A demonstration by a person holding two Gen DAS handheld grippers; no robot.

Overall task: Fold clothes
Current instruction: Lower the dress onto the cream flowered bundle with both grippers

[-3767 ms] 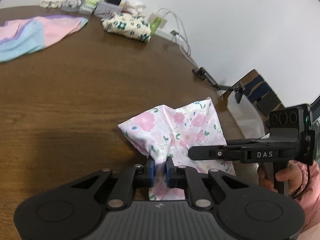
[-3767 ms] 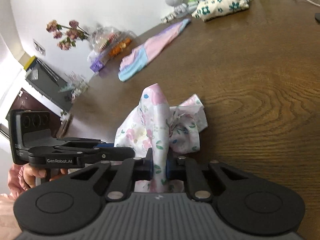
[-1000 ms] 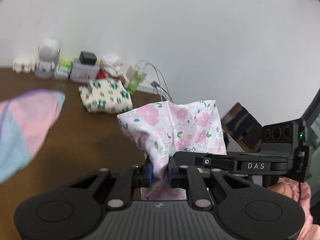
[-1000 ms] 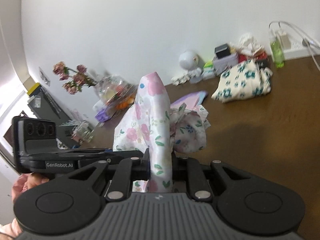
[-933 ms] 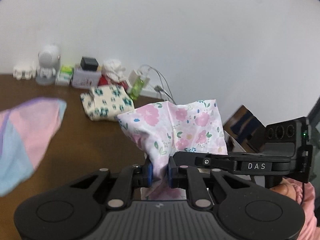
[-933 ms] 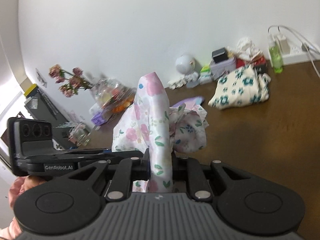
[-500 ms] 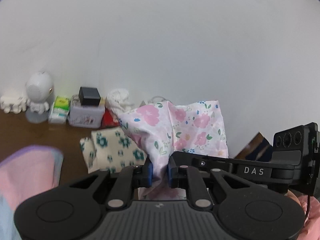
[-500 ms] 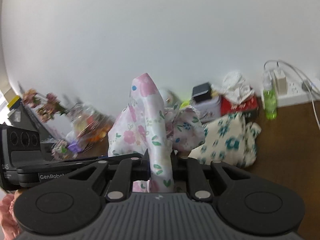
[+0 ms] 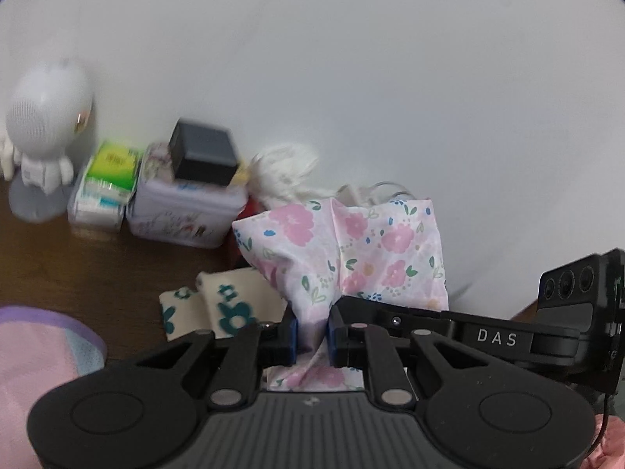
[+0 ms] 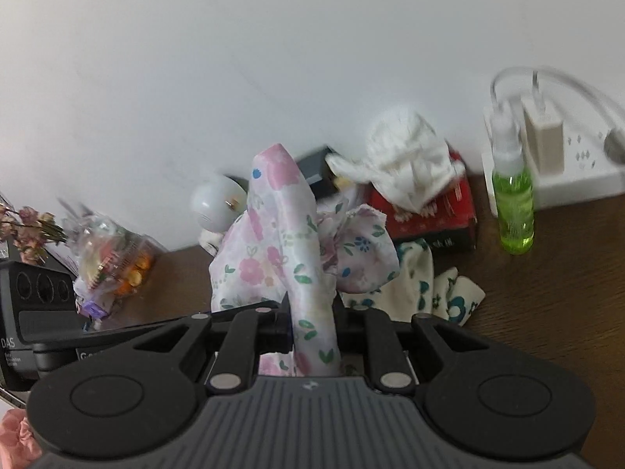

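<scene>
A white cloth with pink flowers (image 9: 343, 250) is bunched up and held off the brown table by both grippers. My left gripper (image 9: 311, 338) is shut on its lower edge. In the right wrist view the same floral cloth (image 10: 289, 258) stands up between the jaws of my right gripper (image 10: 311, 330), which is shut on it. Right behind and below the cloth lies a folded cream garment with teal flowers (image 9: 211, 306), also seen in the right wrist view as the cream garment (image 10: 429, 285). The other gripper's black body (image 9: 508, 336) sits close at the right.
Along the wall stand a white round toy figure (image 9: 45, 133), a tissue pack (image 9: 105, 183), a lilac tin with a black box (image 9: 183, 207), a red box under white cloth (image 10: 425, 203), a green spray bottle (image 10: 511, 199) and a power strip (image 10: 570, 168). A pink and blue garment (image 9: 35, 359) lies at the left.
Both grippers have carried the floral cloth across the table toward the back wall. The cream garment and the clutter by the wall are now much closer and larger.
</scene>
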